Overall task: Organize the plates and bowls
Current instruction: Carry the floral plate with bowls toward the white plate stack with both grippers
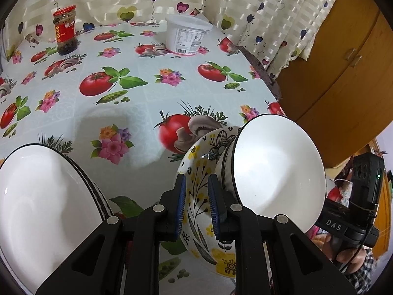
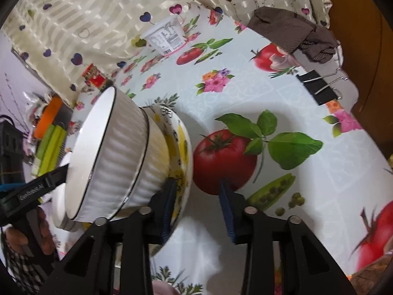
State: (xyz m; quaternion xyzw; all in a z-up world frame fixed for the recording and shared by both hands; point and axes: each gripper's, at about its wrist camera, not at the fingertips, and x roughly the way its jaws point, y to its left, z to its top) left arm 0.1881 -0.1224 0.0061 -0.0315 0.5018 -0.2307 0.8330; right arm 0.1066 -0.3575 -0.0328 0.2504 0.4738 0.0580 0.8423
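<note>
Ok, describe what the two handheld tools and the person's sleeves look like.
Both tools are matte black frames with silver round pins at the joints and ribbed blue pads on the fingers: left tool, right tool. The right tool's body carries white "DAS" lettering, a green light and a thin cable. The person's sleeve is a black-and-white check.

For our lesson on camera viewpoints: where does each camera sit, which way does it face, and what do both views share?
Left wrist: sits on the left claw, looking down across the table at the floral bowl it clamps; the right hand shows at the right.
Right wrist: sits on the right claw, looking down at that bowl's outside, pads apart; the left hand shows at the left.
Shared: floral bowl, nested white bowls, white tub.
</note>
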